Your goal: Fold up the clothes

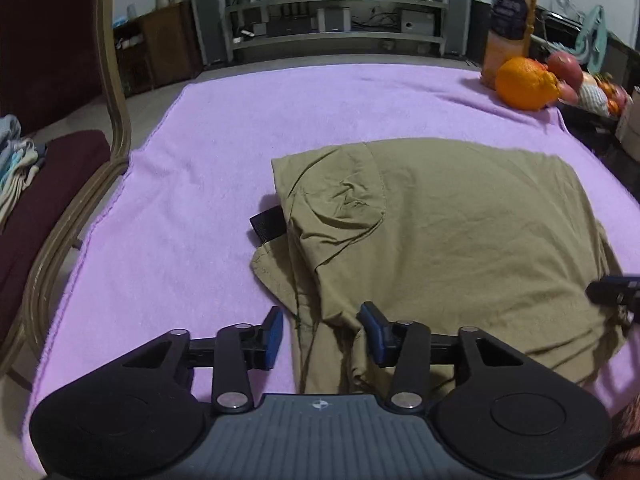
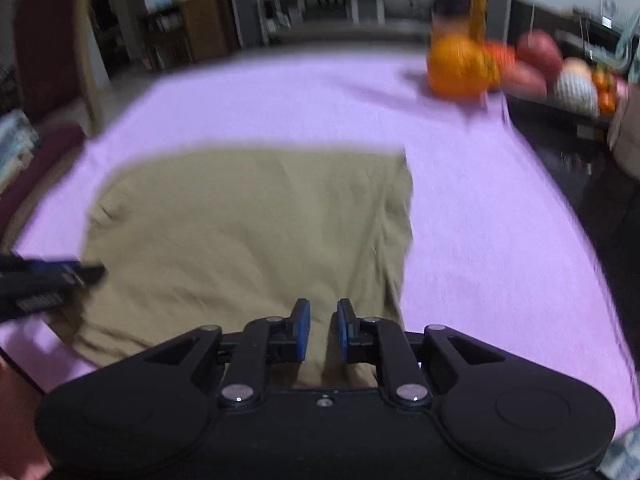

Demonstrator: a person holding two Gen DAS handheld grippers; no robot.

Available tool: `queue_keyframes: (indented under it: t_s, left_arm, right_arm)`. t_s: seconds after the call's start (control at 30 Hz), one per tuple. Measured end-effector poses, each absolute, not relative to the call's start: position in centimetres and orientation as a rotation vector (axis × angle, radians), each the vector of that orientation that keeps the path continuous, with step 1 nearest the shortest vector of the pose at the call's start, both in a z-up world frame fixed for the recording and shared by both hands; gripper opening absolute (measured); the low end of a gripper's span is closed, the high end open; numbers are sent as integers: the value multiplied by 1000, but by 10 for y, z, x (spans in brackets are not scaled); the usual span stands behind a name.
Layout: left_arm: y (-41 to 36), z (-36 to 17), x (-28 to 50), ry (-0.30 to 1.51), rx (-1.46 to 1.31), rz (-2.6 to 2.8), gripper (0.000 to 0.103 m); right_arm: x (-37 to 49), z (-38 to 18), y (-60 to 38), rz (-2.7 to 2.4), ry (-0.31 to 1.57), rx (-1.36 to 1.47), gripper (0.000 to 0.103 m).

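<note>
Left wrist view gave me one khaki garment (image 1: pixel 440 240), folded into a rough rectangle on one lilac cloth (image 1: pixel 224 160) covering the table. My left gripper (image 1: pixel 326 330) stood released, its two blue pads wide apart astride the garment's near-left corner. A black strap (image 1: pixel 267 224) poked out at the garment's 9 o'clock edge. At 1 o'clock I counted one orange (image 1: pixel 526 84), one juice bottle (image 1: pixel 510 20) and some reddish fruit beyond. One chair (image 1: pixel 60 160) stood at 9 o'clock. Bare cloth ran from 9 to 12 o'clock.

Right wrist view was blurred. My right gripper (image 2: pixel 323 330) had its pads parted by a narrow gap over the garment's (image 2: pixel 248 232) near edge, gripping nothing. The cloth (image 2: pixel 500 260) lay bare from 1 to 4 o'clock, its edge at 3.
</note>
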State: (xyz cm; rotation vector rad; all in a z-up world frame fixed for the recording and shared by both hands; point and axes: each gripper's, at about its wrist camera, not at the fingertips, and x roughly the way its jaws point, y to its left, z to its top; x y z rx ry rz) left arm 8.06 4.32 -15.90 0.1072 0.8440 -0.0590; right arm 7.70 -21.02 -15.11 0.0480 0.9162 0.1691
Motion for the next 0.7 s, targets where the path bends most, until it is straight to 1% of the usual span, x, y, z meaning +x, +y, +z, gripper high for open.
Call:
queue_keyframes:
  t_s: [0.13,0.23,0.3,0.43,0.53,0.7]
  left_arm:
    - [59,-154,67,871,-6,-69,52]
    - [61,-144,48,845,-17,-58,52]
    - [56,-136,39,836,24,-40,54]
    - [45,-124,23,812,70,-63,54]
    - [30,-114,23,756,120,-89,54]
    - [3,-124,44,738,229,-112,52]
  right_arm:
    - [64,-147,-214,168,904,52,13]
    - [49,-138,-220,159,873,76,14]
    - [36,-132,-227,142,834,95,19]
    - [23,-121,-245,135,775,174,19]
    - [22,-117,-242,203,750,221,19]
    - [42,-127,-200,314,785,141,19]
